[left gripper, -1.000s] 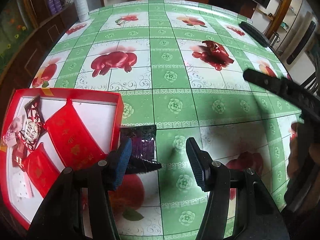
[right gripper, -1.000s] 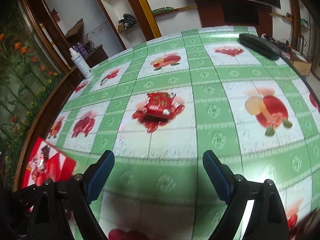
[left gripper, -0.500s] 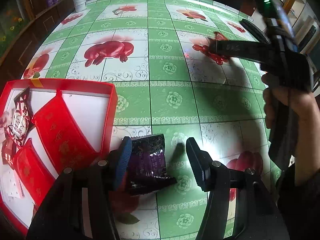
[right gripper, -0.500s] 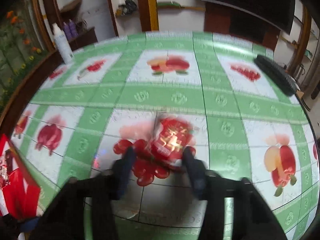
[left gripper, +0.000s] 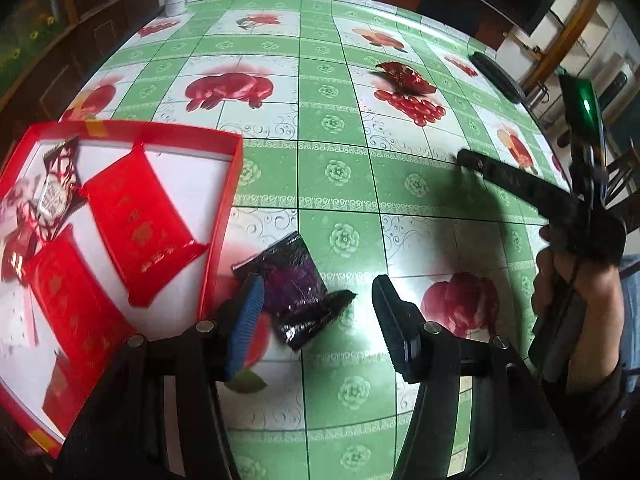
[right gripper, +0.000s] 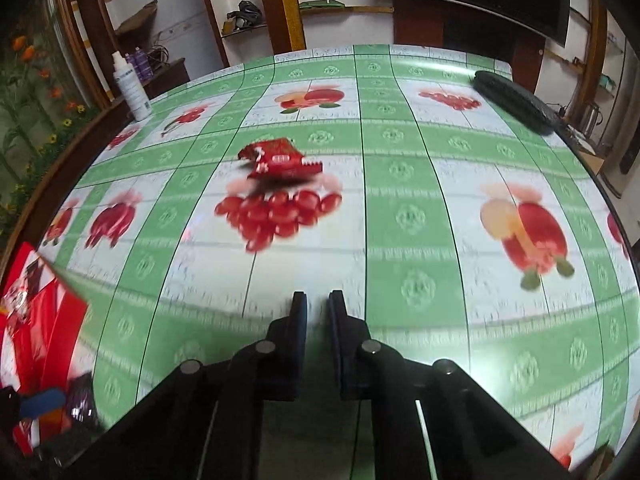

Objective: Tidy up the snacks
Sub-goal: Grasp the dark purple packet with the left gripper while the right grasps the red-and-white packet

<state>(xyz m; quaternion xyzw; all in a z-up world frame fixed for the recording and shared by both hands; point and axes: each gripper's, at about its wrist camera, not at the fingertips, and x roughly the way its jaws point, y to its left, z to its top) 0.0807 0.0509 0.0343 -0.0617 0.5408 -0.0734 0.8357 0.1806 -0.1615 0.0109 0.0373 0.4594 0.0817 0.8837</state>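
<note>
Our right gripper [right gripper: 318, 304] has just closed its jaws on nothing; the crinkled red foil snack packet [right gripper: 276, 159] lies well ahead on the green-checked tabletop [right gripper: 420, 312]. Our left gripper [left gripper: 318, 300] holds its jaws half-wide around a dark purple wrapper [left gripper: 294, 280] beside the red cardboard tray [left gripper: 224, 216].

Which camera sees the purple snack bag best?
The left wrist camera. There the purple snack bag lies whole and sharp on the table, just beside the red box. The right wrist camera catches only a dark, blurry bit of it in the bottom-left corner.
</note>
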